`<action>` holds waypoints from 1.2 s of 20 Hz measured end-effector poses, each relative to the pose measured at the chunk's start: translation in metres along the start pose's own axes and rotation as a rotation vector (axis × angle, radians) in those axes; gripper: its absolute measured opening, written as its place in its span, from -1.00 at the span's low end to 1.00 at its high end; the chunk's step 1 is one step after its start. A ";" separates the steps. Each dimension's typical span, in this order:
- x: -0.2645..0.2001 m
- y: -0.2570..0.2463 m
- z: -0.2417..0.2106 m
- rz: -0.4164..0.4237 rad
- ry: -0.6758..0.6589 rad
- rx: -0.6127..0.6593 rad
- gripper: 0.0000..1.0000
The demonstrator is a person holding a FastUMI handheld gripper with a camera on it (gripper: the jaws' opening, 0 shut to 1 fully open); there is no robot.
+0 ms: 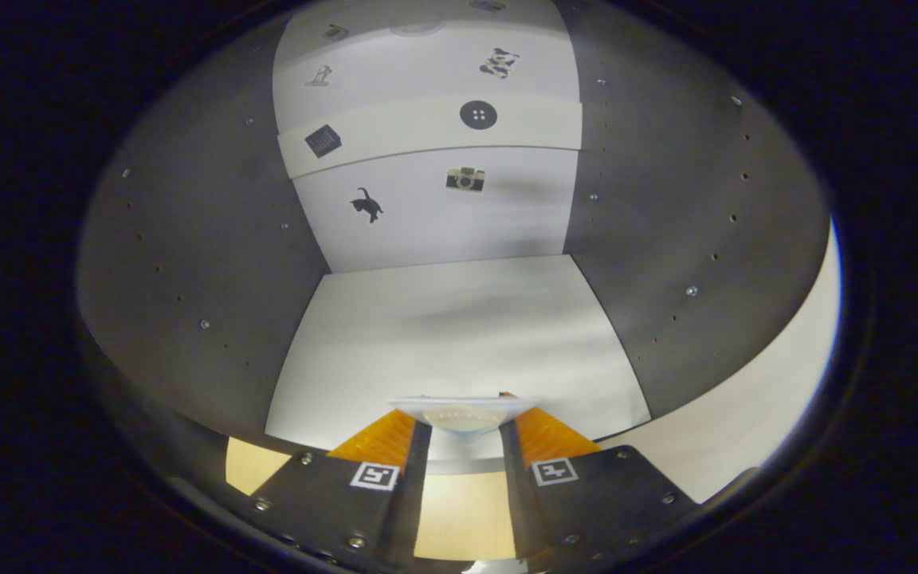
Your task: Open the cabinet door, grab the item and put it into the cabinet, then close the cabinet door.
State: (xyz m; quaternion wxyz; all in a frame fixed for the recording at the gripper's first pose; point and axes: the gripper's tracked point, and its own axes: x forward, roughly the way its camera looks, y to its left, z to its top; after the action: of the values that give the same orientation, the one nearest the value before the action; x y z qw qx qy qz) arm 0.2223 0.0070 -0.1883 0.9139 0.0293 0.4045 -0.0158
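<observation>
Gripper: your gripper (pixel 463 426) points straight into the open cabinet, its two fingers reaching forward from the near edge of the scene.
Finger state: the fingers are drawn in against a small item, one pressing on its left side and the other on its right, so it is clamped between them.
Item: a small, pale, shallow dish-like piece (pixel 463 413) with a flat, thin rim across the top and a rounded underside; you cannot tell exactly what it is.
Item relative to gripper: it sits right at the fingertips, spanning the gap between them, with its rim reaching slightly past each finger to the left and right.
Item relative to cabinet: it is held above the near edge of the cabinet floor (pixel 459 335), at the mouth of the compartment; whether it touches the floor cannot be told.
Cabinet floor: a white panel running from just ahead of your fingers to the far back wall.
Back wall: a white panel (pixel 435 215) at the far end, with a small black cat sticker (pixel 366 205) to the left and a camera sticker (pixel 465 178) to the right.
Shelf: a white shelf edge (pixel 427 131) crosses above, bearing a round button sticker (pixel 478 115) and a dark square sticker (pixel 323 141).
Side walls: a dark panel on the left (pixel 204 239) and another on the right (pixel 666 223), each dotted with small holes and screws.
Near surface: a light wood-coloured surface (pixel 451 518) shows below, between your fingers.
</observation>
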 end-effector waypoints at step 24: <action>-0.111 -0.004 0.024 -0.086 -0.464 -0.100 0.97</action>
State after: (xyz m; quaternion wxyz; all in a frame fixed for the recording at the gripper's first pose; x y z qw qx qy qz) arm 0.1652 0.0023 -0.0899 0.9811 -0.0378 0.1851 -0.0409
